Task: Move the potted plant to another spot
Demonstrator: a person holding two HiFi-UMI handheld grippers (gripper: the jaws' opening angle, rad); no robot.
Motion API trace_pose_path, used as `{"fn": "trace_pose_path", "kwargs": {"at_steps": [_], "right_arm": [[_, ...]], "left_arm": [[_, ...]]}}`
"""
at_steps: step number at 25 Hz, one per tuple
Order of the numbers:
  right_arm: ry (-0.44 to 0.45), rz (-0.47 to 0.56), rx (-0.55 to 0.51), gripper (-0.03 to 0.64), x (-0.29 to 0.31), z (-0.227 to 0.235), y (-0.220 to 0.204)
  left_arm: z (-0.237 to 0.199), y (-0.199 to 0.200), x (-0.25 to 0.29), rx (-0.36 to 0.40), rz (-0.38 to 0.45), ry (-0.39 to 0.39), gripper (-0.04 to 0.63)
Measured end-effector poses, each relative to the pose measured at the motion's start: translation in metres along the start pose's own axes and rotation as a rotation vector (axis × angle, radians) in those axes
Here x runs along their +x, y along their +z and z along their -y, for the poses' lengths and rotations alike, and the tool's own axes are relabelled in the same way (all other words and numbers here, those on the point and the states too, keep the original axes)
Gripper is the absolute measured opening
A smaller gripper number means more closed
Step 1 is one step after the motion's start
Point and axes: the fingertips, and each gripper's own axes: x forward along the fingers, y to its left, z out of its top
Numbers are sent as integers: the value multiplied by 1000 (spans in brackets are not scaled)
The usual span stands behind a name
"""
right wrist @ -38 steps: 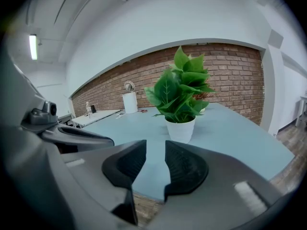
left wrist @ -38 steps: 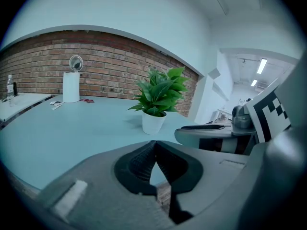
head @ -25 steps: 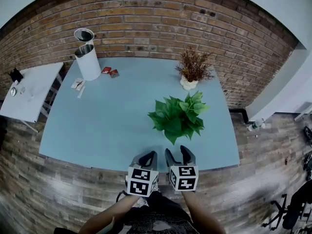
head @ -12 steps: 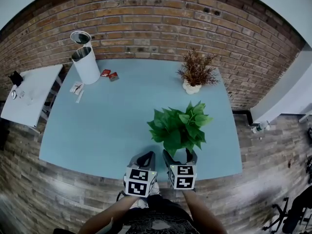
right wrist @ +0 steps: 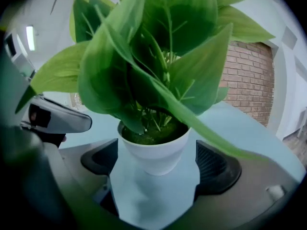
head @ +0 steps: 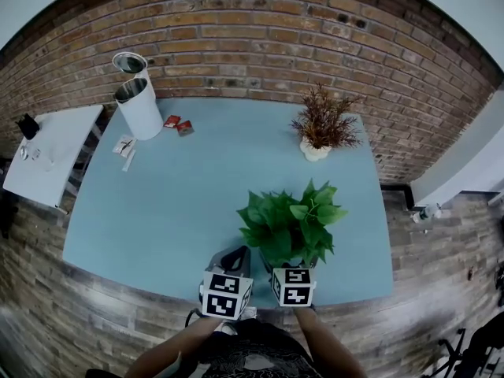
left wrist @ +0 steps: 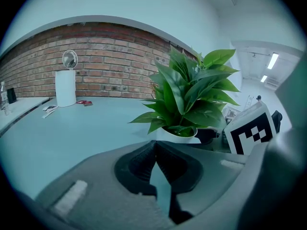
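Note:
A leafy green potted plant in a white pot stands near the front edge of the blue table. My right gripper is opening, its jaws spread wide on either side of the pot with a gap at each pad. In the head view the right gripper sits just under the leaves. My left gripper is beside it on the left, shut with nothing between its fingers. From the left gripper view the plant stands to the right.
A dried brown plant in a white pot stands at the table's back right. A white cylinder bin and small red items are at the back left. A white side table is further left. A brick wall runs behind.
Both grippers have moved forward to the table's front edge. The right gripper's jaws now reach under the leaves around the pot, and they have spread wider.

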Motion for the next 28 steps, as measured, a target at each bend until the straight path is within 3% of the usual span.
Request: {"fn": "trace_pose_path", "kwargs": {"at_steps": [8, 28], "right_arm": [[43, 11, -28, 489, 16, -6, 4], [-31, 35, -35, 476, 20, 0, 10]], "left_arm": [[-5, 1, 7, -5, -11, 22, 0], [-30, 7, 6, 14, 0, -38, 0]]}}
